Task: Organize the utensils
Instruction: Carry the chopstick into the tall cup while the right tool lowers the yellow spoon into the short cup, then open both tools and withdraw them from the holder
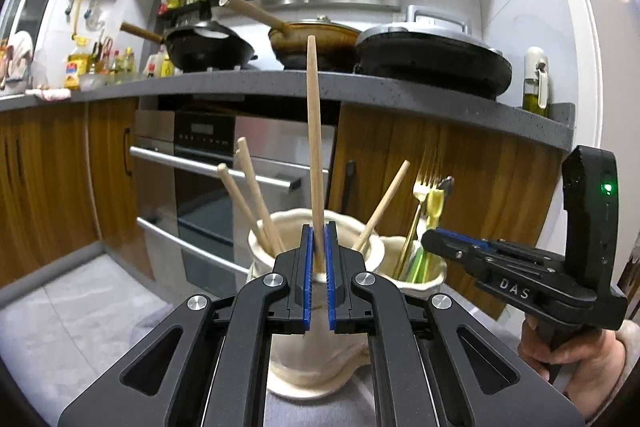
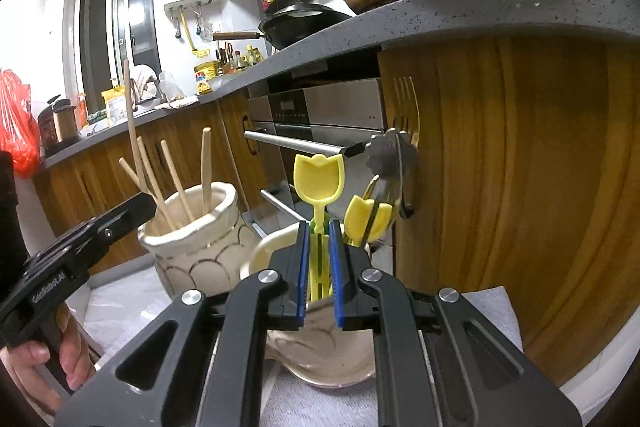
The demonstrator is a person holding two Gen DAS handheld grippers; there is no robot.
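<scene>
Two jars stood side by side: left tool (image 1: 319, 247) pinched a chopstick (image 1: 314, 131) over the chopstick jar (image 1: 320, 355); right tool (image 2: 319, 243) pinched a yellow spoon (image 2: 319, 183) in the cutlery jar (image 2: 332, 351).

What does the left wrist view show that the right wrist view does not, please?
Only the left wrist view shows the left gripper closed on a tall wooden chopstick above the cream ceramic chopstick jar. Only the right wrist view shows the right gripper around the yellow tulip-shaped plastic spoon. Both show both jars and the grey speckled countertop.
</scene>
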